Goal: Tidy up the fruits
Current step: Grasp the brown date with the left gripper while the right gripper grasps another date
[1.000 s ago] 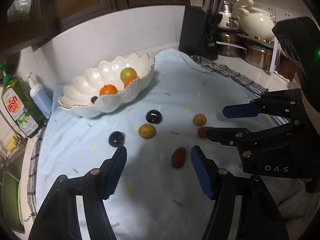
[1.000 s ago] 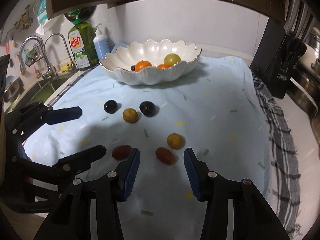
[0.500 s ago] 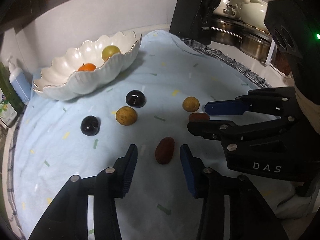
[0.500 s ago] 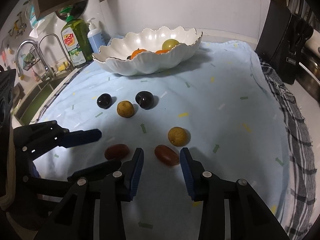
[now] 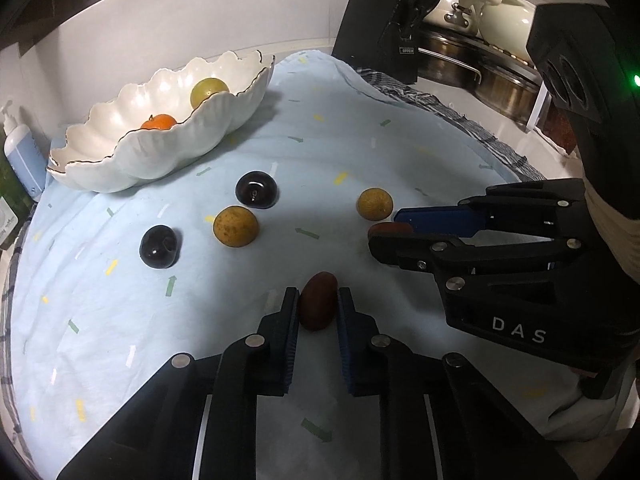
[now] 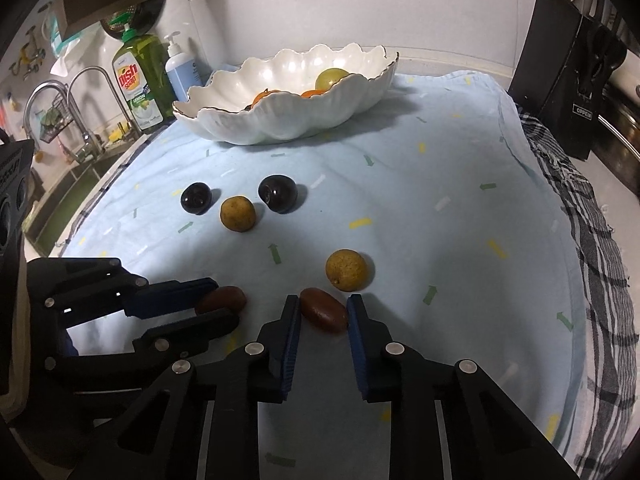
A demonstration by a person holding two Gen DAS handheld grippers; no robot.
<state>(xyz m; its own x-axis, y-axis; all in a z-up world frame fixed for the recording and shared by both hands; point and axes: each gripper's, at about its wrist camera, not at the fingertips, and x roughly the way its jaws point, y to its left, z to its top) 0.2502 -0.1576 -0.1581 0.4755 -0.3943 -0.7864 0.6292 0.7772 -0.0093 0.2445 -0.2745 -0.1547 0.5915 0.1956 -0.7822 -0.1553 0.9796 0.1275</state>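
Both grippers are down on the blue cloth (image 6: 460, 152), each bracketing a reddish-brown oval fruit. Your left gripper (image 5: 318, 304) has its blue pads closed up against the flanks of the left red-brown fruit (image 5: 318, 306), so it looks gripped, though only by the tips. Your right gripper (image 6: 323, 312) sits around the right red-brown fruit (image 6: 323, 311), which lies slantwise between the fingers; the pads appear to touch its ends, but I cannot tell whether they are truly clamping.

Watch the slanted one first. If you squeeze across its long axis it will likely pivot and squirt out sideways, and the yellow-brown fruit (image 6: 346, 270) just behind it could get knocked rolling. Both fruits look smooth and small, so a shallow fingertip hold may let them slip as you lift; too hard a pinch could bruise them.

Your two grippers are close together, so lifting both at once risks the fingers clashing. The cloth is loose too, and a pad dragging it could set the two dark plums (image 6: 278, 194) and the other yellow-brown fruit (image 6: 237, 213) rolling.

The scalloped white bowl (image 6: 280, 120) waits at the back, already holding an orange fruit (image 5: 159, 121) and a greenish one (image 5: 209, 90); dropping from high up could bounce fruit back out.
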